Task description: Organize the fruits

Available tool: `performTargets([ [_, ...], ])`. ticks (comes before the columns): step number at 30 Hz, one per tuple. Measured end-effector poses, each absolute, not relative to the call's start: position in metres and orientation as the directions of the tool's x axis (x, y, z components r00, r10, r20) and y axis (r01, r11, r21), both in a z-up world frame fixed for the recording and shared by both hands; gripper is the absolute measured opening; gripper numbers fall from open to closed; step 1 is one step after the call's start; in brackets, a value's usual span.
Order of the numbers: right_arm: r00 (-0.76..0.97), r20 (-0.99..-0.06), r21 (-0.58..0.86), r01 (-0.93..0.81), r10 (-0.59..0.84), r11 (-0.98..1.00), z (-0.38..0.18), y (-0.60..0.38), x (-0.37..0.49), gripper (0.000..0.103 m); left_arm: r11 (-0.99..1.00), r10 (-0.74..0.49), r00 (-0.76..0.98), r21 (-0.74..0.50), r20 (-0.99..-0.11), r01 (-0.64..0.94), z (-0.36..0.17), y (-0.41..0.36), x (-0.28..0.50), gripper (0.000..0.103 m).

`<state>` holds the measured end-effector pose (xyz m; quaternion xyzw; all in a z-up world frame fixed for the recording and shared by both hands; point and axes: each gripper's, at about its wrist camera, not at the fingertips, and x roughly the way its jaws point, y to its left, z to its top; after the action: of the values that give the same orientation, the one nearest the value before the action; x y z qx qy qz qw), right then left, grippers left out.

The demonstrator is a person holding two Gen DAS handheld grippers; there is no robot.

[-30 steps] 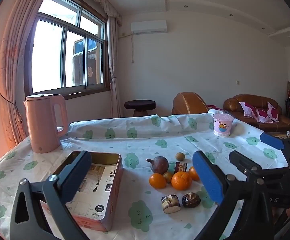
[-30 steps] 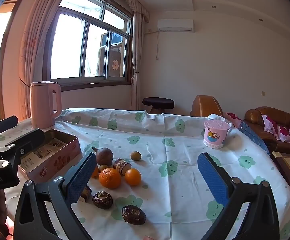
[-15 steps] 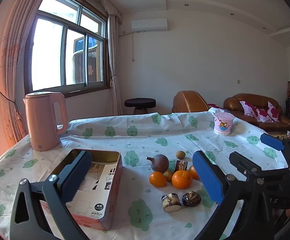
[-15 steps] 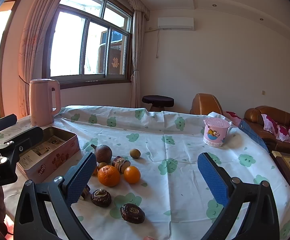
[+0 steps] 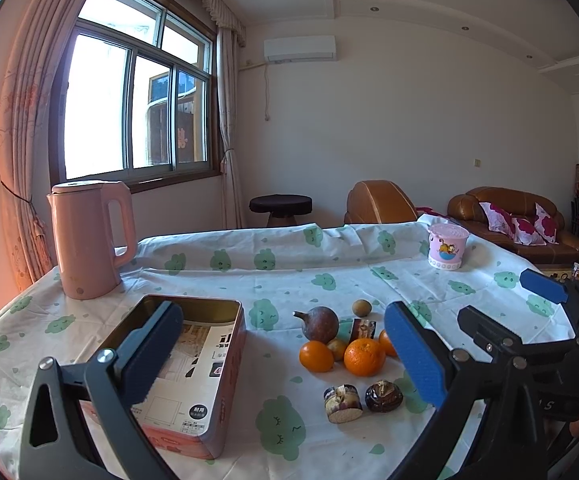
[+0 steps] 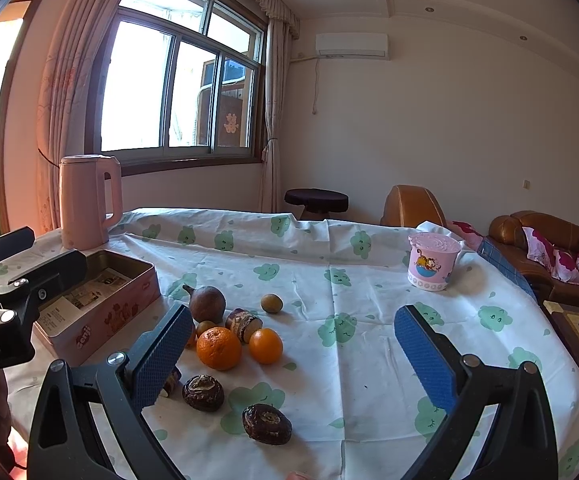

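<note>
Left wrist view: the left gripper (image 5: pixel 285 360) is wide open and holds nothing. The fruits (image 5: pixel 363 356) sit in a little bunch on the tablecloth (image 5: pixel 289 276), just right of the open pink tin box (image 5: pixel 209 412).

Right wrist view: the right gripper (image 6: pixel 293 360) is wide open too, empty. A big orange (image 6: pixel 218 348) lies between its fingers, near the pink kettle's (image 6: pixel 87 200) side.

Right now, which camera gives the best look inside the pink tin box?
The left wrist view: it looks down into the pink tin box, showing the printed paper lining its floor. The right wrist view catches it side-on at the left edge, interior partly hidden.
</note>
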<state>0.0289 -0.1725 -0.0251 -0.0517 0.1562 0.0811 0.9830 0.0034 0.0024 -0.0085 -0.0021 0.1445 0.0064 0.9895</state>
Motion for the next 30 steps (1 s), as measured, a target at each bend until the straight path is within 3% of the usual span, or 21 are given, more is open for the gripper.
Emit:
performTargets([
  [30,0.936,-0.321,-0.077,-0.178,0.145,0.981,-0.0290,-0.1703,0.0291,0.102,1.000,0.012,0.957,-0.002,-0.289,-0.014,-0.0099,0.0029,0.0034,0.103],
])
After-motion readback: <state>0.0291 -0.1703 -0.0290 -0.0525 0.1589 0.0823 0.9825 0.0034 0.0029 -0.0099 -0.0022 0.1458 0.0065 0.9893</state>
